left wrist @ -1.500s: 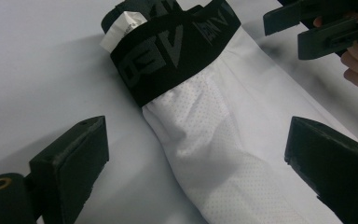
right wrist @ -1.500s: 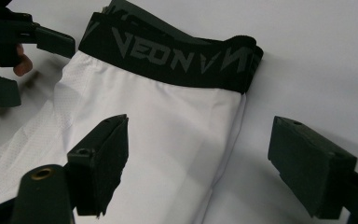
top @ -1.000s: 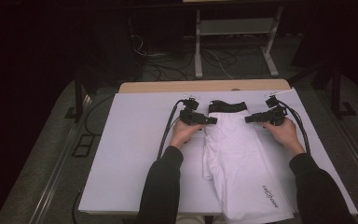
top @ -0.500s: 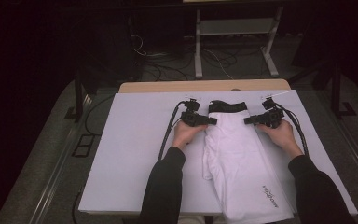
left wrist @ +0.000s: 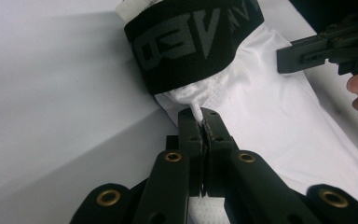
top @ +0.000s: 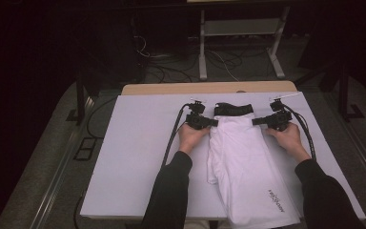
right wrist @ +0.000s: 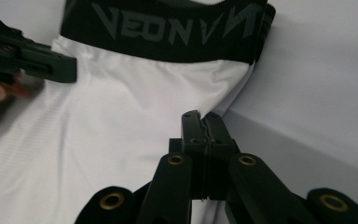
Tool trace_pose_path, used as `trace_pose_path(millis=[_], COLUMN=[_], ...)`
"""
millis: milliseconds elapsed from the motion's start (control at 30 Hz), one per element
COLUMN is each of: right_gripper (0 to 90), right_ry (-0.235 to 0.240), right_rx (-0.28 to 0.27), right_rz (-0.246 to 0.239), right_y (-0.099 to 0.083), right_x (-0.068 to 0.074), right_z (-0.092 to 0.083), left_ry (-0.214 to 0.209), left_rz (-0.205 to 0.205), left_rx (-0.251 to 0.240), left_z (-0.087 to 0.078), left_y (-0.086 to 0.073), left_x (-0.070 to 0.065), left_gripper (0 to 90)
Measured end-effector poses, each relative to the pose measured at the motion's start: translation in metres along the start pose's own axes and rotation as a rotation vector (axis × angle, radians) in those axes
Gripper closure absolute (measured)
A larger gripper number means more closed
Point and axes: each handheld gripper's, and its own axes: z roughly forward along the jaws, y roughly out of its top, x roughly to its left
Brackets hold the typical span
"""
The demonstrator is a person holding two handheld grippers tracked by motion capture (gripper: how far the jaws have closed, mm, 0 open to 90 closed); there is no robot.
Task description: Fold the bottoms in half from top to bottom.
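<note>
**Both jaws pinched on the shorts below the waistband, ready for an even move**

The left gripper [left wrist: 200, 122] has its jaws pressed together on a small peak of white cloth drawn up between them; just beyond its tips sits the black waistband [left wrist: 193, 39], and across the cloth, well apart, the right gripper [left wrist: 328, 49] points back at it. In the right gripper view the right gripper's [right wrist: 200, 122] jaws are likewise narrow and pressed together at the edge of the white shorts [right wrist: 121, 140]; I judge they hold the side edge, though the cloth between them barely shows. Outward from both sets of tips the shorts run toward the person, folded lengthwise on the white table cover [top: 138, 157], the hem with a small logo [top: 277, 200] hanging near the front edge.

The step in hand looks like a fold or a straightening from the waist end. To do it well, I judge both hands [top: 193, 136] should lift together and level, so the waistband stays flat; the left pinch is thin, so a slow, steady pull is safer than a jerk; keep the cloth taut between the tips, not stretched.
</note>
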Motion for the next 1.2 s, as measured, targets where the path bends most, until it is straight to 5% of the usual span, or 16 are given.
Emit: trace_pose_path(millis=[167,1200], right_gripper=[88.2,88.1], right_ry=[0.055,0.049], right_rx=[-0.043,-0.093], right_rz=[0.020,-0.081], right_y=[0.000,0.007], right_x=[-0.003,0.022], right_z=[-0.010,-0.041], left_ry=[-0.002,-0.034], left_rz=[0.013,0.083], left_rx=[-0.015,-0.037], left_z=[-0.005,-0.043], left_y=[0.003,0.018], left_x=[-0.004,-0.035], left_gripper=[86.9,86.8])
